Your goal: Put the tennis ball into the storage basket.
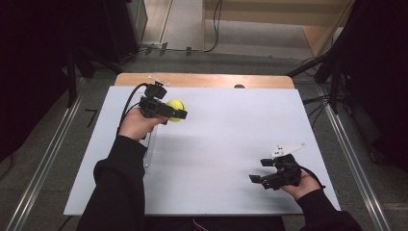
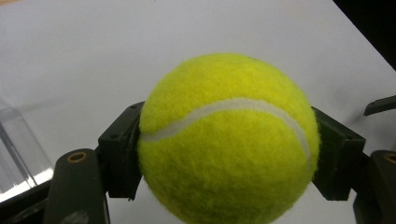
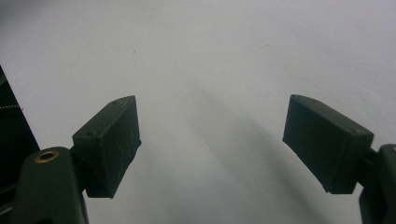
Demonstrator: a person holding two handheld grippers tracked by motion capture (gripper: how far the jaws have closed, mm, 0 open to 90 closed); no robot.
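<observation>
left gripper (image 1: 177, 114): pinching tennis ball (image 2: 229, 140) between its jaws, above the table (image 1: 231, 134) | ball: light, fuzzy, slightly springy; hold across widest middle | right gripper (image 3: 210, 140): spread, nothing between

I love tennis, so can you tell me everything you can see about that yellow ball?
The tennis ball is bright yellow-green and fuzzy, like felt, with a curved white seam running across its front. It is round and looks whole, not squashed. The left gripper holds it, one black jaw pressed against each side. In the high view it sits over the far left part of the white table, beside a clear plastic thing. Whether the ball touches the table underneath cannot be told.
</observation>
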